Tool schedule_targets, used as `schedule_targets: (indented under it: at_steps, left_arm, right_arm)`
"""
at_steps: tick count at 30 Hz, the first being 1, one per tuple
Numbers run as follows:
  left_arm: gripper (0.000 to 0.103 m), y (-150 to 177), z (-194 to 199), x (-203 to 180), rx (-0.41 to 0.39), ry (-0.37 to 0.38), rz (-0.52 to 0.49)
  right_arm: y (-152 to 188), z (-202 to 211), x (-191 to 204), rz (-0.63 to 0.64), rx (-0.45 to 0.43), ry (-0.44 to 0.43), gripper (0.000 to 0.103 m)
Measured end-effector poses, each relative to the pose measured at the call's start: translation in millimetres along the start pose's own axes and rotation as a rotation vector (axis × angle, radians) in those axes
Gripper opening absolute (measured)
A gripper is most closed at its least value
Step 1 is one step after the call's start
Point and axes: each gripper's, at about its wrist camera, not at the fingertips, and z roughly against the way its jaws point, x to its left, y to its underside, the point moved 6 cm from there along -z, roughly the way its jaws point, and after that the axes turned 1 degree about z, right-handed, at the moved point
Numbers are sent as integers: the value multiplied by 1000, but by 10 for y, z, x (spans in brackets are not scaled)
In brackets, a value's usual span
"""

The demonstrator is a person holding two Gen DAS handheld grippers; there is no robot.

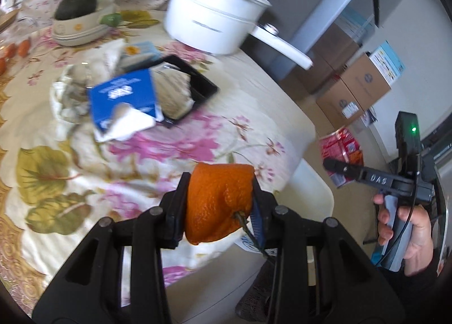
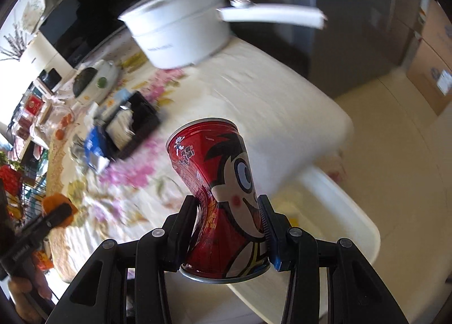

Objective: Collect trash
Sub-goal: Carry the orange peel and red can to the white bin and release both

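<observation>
**Observer:** While you hold there, what has each side got?

**Operator:** My left gripper [image 1: 220, 196] is clamped on a piece of orange peel [image 1: 219, 205], pads pressing both sides, jaws drawn in about as far as they go. A short stem pokes from the peel's lower right. It hangs above the near edge of the flowered tablecloth [image 1: 158, 154].

**Observer:** And the right?

**Operator:** My right gripper [image 2: 228, 213] grips a red can [image 2: 220, 196] with a cartoon face, partly closed around its middle. The can is dented inward where the pads bite, and it stands nearly upright, top tilted slightly left. Below and right of it I see a white bin [image 2: 339, 211] beside the table.

**Observer:** What remains on the table?

**Operator:** A blue carton [image 1: 124, 100] torn at one corner lies over crumpled white paper [image 1: 70, 97], touching a black tray [image 1: 195, 83] that holds more paper. Farther back stands a white pot [image 1: 209, 18] with lid and long handle, and a bowl [image 1: 82, 27] carrying a dark green fruit. The picture is smeared, so finer detail I cannot tell.

**Observer:** Can you see your other hand?

**Operator:** From the left camera, yes: my right hand [image 1: 406, 228] wraps its handle off the table's right side.
</observation>
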Motion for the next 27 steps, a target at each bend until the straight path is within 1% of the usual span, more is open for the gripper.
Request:
schedule_targets:
  at_steps: [3,5,7,11,12,14,17,20,22,27]
  left_arm:
    - [39,69,-164,-200,24,8,-46]
    - [39,131,-291,-357,37,-2,-109]
    - [39,200,-393,-492,48,-6,-155]
    - [39,424,-684,-784,111,24,-226]
    - [39,468,-746,-857,123,21,-249]
    - [39,574,-875,-1045,143,23,-326]
    - [39,720,-1051,-1292,169,24,-426]
    - [39,820,-1203,-1447,192,24,-474]
    - [40,854,-1296,-1499,202,18,-488]
    - [41,906,-1423,-1534,212,4,-516]
  right_arm:
    - [133,14,-200,-22,16,5,45]
    - [239,26,-320,-12,22,21,45]
    - [355,-1,-462,-18,46,31,45]
    - [559,-45,-762,-33,86,54,45]
    - [606,-49,-840,-37,96,59,45]
    - [699,-52,-998,-55,114,65,45]
    - [782,-17,-1192,-80,116,71,45]
    - [835,12,-1327,-108,115,76,45]
    - [864,28,-1417,-125,115,82,45]
    - [903,10,-1486,-136,121,84,45]
